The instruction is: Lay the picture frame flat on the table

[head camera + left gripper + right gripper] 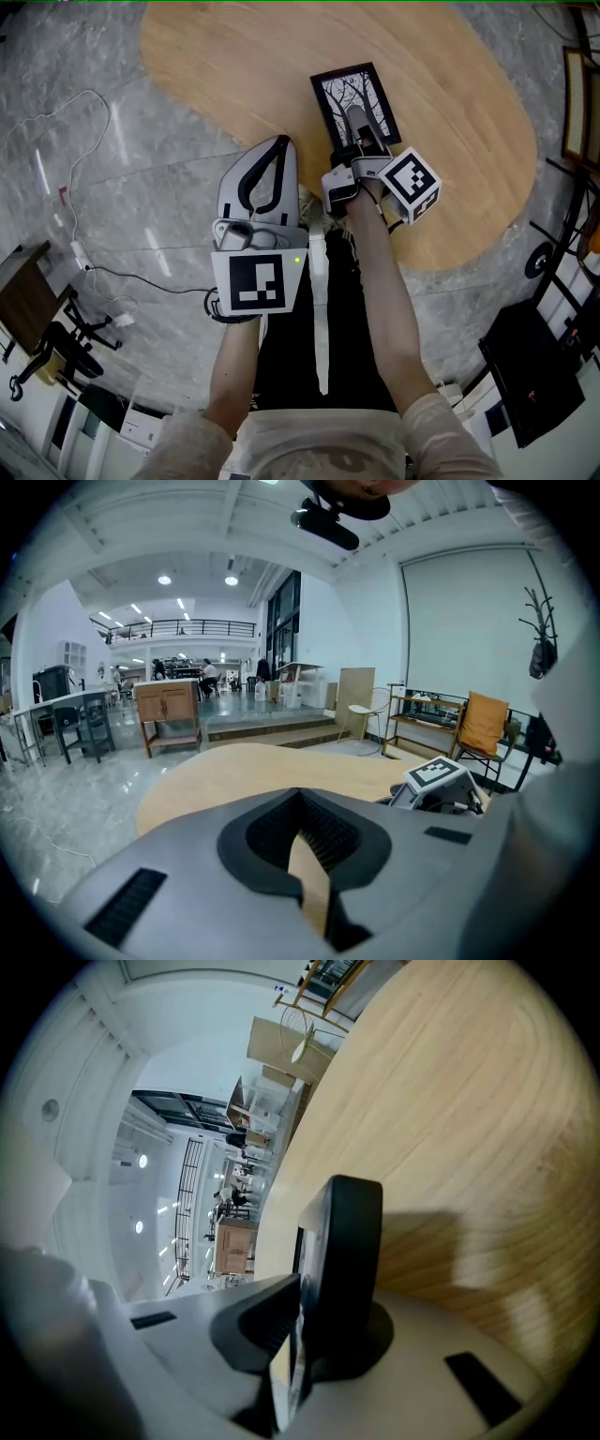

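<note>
Gripping the picture frame (339, 92) by its near short edge, the right gripper (358, 129) is pressing both jaws tight on the black border. The frame is stretching lengthwise straight away from that gripper, picture side up, above the wooden surface (234, 56). Whether its far end is touching down is unclear. The left gripper (280, 142) is hovering left of the frame, farther off, with its jaws together and empty.
</note>
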